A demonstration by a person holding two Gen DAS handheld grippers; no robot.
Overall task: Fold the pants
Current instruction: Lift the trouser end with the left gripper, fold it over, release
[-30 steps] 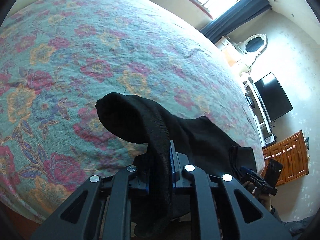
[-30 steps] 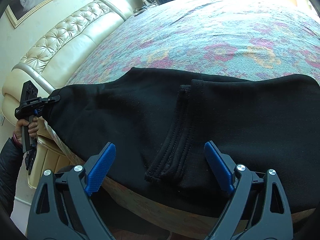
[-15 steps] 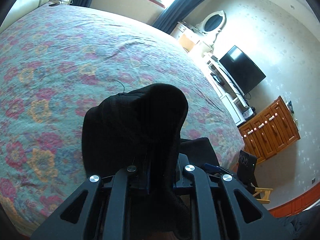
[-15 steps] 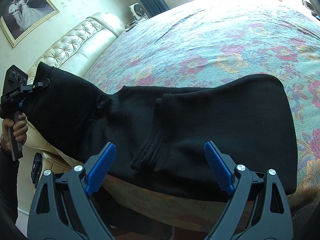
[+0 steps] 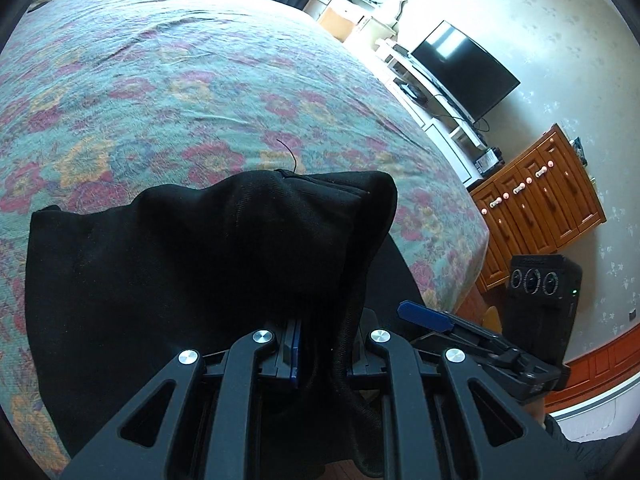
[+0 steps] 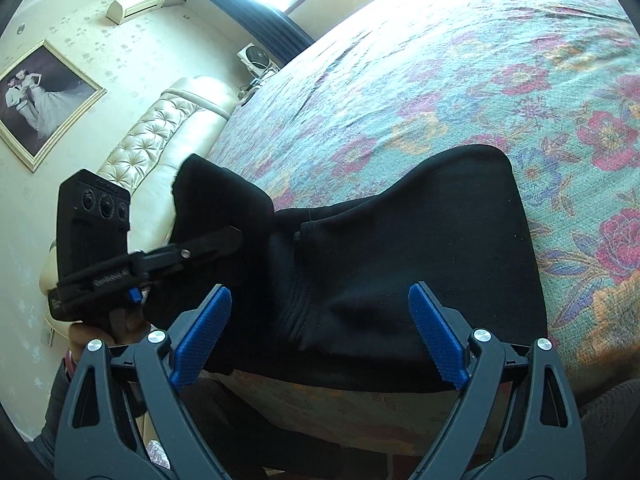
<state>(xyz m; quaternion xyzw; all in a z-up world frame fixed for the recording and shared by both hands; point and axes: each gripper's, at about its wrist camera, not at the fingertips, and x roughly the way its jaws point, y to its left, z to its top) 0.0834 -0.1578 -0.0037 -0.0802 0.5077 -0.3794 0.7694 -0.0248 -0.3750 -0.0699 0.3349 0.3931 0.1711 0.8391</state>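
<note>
Black knit pants point(image 6: 400, 272) lie partly folded at the near edge of the bed with its floral woven bedspread point(image 6: 460, 80).

The left tool point(image 5: 320, 350) is clamped tight on a lifted, soft bunch of the pants' matte fabric, which drapes over its black plastic arms. The right tool point(image 6: 320, 336) hovers wide open just above the ribbed seam, its textured blue pads point(image 6: 438, 338) holding nothing.

Left gripper point(image 5: 320, 354) jaws buried in black pants point(image 5: 200, 264), pants' near edge cut off
</note>
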